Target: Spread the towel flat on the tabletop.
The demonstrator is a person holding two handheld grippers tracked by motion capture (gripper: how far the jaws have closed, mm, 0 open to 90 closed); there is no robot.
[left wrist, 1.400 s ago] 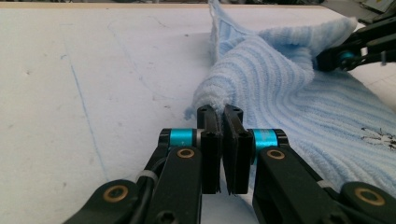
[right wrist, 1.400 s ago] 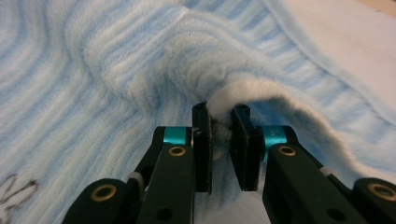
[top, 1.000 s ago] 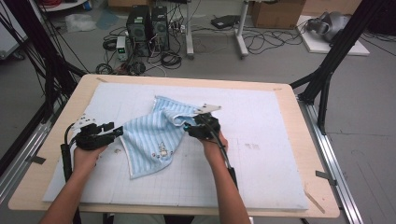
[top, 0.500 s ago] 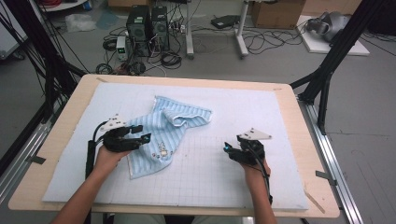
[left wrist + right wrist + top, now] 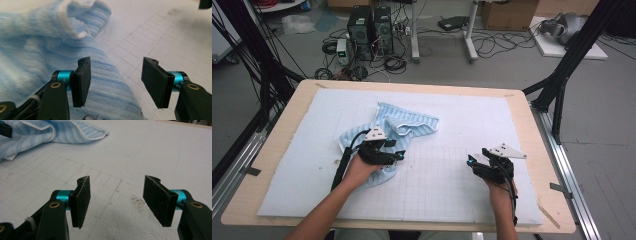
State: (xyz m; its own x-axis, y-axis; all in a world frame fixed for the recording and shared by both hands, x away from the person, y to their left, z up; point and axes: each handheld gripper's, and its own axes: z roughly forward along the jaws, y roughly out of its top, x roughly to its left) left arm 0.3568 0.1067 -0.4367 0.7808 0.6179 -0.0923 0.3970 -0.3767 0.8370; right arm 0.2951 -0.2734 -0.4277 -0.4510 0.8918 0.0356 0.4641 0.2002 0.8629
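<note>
The left claw [image 5: 398,155] sits low over the near part of the blue striped towel [image 5: 407,122]; its jaws are spread and have just been opening further; in the left gripper view the towel [image 5: 37,50] lies under and to the left of the claw [image 5: 116,82], with one fold of cloth running beneath the gap, and neither pad presses on it. The right claw [image 5: 474,167] is over the bare white gridded mat [image 5: 437,185], well apart from the towel; its jaws are spread and have just been opening, with nothing between them. In the right gripper view the towel [image 5: 50,132] lies crumpled far ahead and to the left of the claw [image 5: 116,202]; a patch of dark specks [image 5: 136,200] marks the mat just ahead of the gap. The mat covers most of the wooden desk [image 5: 297,105]; the towel lies bunched on the mat, between the two claws and beyond them.
</note>
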